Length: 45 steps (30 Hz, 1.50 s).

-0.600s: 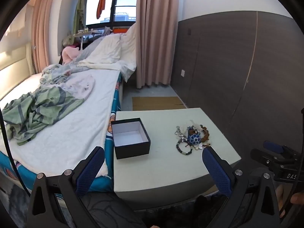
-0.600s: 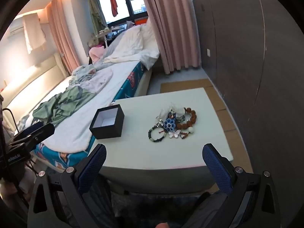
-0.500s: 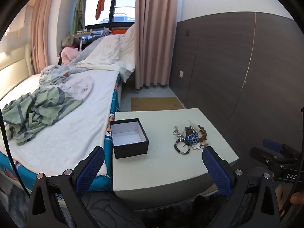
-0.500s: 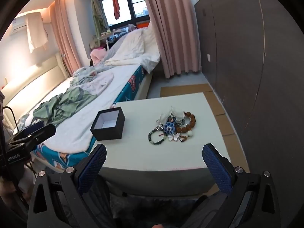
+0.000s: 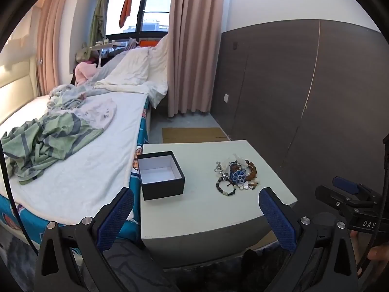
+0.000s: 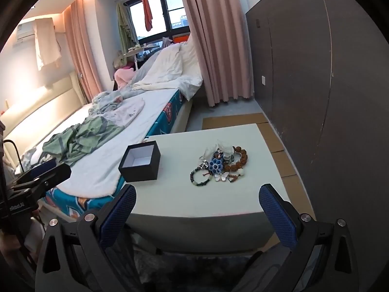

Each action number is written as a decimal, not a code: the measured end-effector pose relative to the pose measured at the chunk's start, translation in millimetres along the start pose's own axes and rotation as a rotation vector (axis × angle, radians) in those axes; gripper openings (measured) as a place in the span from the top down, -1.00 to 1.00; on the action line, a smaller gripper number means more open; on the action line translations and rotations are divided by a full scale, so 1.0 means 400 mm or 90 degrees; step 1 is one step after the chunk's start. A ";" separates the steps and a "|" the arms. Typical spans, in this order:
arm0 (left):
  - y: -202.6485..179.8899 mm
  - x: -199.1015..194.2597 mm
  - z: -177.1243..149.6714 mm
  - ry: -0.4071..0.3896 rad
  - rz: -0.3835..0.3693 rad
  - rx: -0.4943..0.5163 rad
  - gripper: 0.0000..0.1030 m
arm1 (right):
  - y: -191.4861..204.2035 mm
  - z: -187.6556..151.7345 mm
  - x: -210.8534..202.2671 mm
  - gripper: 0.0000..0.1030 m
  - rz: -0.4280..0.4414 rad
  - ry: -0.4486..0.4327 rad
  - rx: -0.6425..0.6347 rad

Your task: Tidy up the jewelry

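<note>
Both grippers hang short of the surface (image 5: 206, 209), nothing btwn their fingers: left gripper (image 5: 195, 215) spread wide, right gripper (image 6: 197, 213) likewise. Jewelry pile (image 6: 220, 166) sits on the surface's right half, w/ an open black box (image 6: 140, 161) well apart to its left, beside the bed (image 5: 80, 170).

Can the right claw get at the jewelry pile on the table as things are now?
Probably yes. The right claw is open and empty, and the jewelry pile lies uncovered on the table ahead of it. The black box stands apart to the side, so nothing blocks the way.
</note>
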<state>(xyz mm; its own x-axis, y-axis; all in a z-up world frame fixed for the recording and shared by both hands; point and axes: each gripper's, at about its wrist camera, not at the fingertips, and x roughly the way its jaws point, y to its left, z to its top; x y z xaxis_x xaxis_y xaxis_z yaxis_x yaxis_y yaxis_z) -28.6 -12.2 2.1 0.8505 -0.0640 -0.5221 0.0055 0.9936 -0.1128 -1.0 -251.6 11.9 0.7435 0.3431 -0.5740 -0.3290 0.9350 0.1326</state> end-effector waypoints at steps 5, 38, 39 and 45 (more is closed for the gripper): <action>0.004 -0.009 0.001 -0.006 -0.001 -0.002 -0.99 | 0.007 -0.006 -0.005 -0.98 -0.003 -0.002 0.000; 0.007 -0.045 -0.012 -0.012 -0.040 0.009 -0.99 | 0.021 -0.027 -0.050 -0.98 -0.032 -0.036 0.012; 0.004 -0.043 -0.010 -0.012 -0.036 0.012 -0.99 | 0.028 -0.028 -0.054 -0.98 -0.036 -0.036 0.010; 0.002 -0.052 -0.008 -0.014 -0.029 0.011 -0.99 | 0.019 -0.028 -0.049 -0.98 -0.036 -0.034 0.006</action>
<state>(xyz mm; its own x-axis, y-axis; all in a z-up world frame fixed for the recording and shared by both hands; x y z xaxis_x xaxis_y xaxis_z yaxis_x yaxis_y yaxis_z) -47.9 -10.4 10.2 0.8609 -0.1079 -0.4973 0.0536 0.9911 -0.1222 -24.6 -252.1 14.9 0.7911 0.2941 -0.5364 -0.2803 0.9537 0.1095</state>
